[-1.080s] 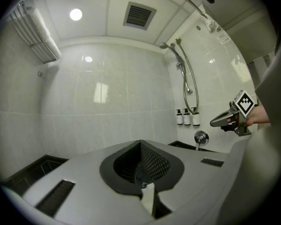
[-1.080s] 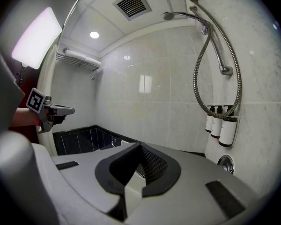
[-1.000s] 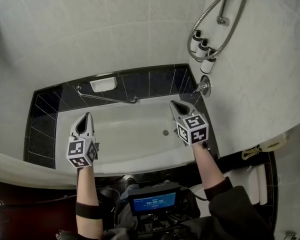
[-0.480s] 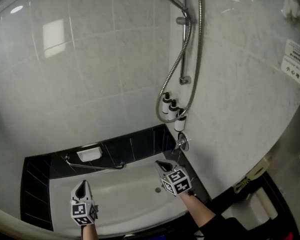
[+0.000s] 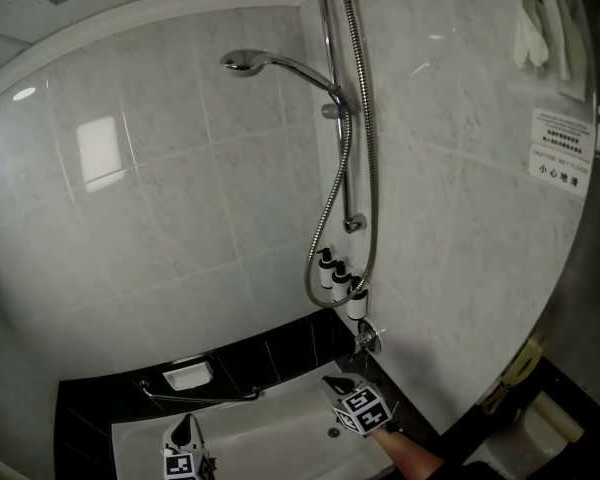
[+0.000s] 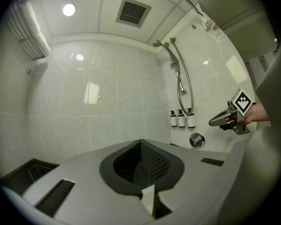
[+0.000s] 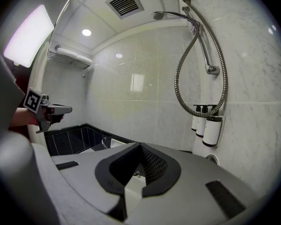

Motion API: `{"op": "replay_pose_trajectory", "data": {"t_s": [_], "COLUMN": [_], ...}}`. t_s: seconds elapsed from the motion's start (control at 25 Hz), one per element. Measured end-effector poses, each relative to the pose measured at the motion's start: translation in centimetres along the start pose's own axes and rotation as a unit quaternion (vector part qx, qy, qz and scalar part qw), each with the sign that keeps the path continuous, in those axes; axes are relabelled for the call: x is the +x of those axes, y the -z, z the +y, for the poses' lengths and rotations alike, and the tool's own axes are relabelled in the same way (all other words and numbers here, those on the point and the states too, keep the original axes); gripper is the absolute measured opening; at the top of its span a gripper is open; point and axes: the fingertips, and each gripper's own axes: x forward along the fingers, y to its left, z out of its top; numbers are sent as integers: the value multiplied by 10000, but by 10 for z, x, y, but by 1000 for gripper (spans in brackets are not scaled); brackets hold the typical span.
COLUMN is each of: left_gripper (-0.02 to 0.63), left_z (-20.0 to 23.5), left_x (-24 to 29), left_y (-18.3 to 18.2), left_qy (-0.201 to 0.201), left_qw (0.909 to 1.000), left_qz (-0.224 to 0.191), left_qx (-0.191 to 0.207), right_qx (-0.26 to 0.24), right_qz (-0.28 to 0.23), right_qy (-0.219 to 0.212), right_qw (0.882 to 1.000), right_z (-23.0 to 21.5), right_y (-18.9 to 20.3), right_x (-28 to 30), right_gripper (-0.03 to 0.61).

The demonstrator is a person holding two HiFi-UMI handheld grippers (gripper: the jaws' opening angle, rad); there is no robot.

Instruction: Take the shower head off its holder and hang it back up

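A chrome shower head hangs in its holder high on the vertical rail, its metal hose looping down beside it. It also shows as the shower head and shower head in the gripper views. Both grippers are far below it, over the bathtub. My left gripper is shut and empty, jaws together in its own view. My right gripper is nearer the rail wall, also shut with nothing in it. Each gripper appears in the other's view: right gripper, left gripper.
Three dispenser bottles hang on the wall under the hose loop, with the tap below them. The white bathtub has a grab bar and soap dish on its far side. Towels lie on a high rack.
The head view has tilted upward from the tub to the shower head and rail. Both grippers now sit small at the bottom edge, still shut.
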Motion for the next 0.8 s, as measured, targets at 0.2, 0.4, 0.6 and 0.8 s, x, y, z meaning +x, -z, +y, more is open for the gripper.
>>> {"op": "replay_pose_trajectory", "data": {"t_s": [0.2, 0.4, 0.6, 0.8], "left_gripper": [75, 197, 263, 317], "left_z": [-3, -18, -66, -124], "left_x": [36, 84, 120, 145], "left_y": [-48, -178, -325, -425], "left_qy": [292, 552, 653, 670], "left_qw": [9977, 9787, 9374, 8881], "left_qz": [-211, -988, -1693, -2052], "left_qx": [572, 1714, 2972, 4058], "right_qx": [-54, -59, -147, -398], "right_qz": [-127, -253, -327, -429], "right_qy": [6, 29, 22, -53], "right_qw": [9999, 9997, 9994, 9983], "right_z": [-9, -22, -34, -44], "right_y": [-20, -39, -61, -87], "right_x": [0, -3, 2, 3], "right_gripper": [20, 20, 20, 20]}}
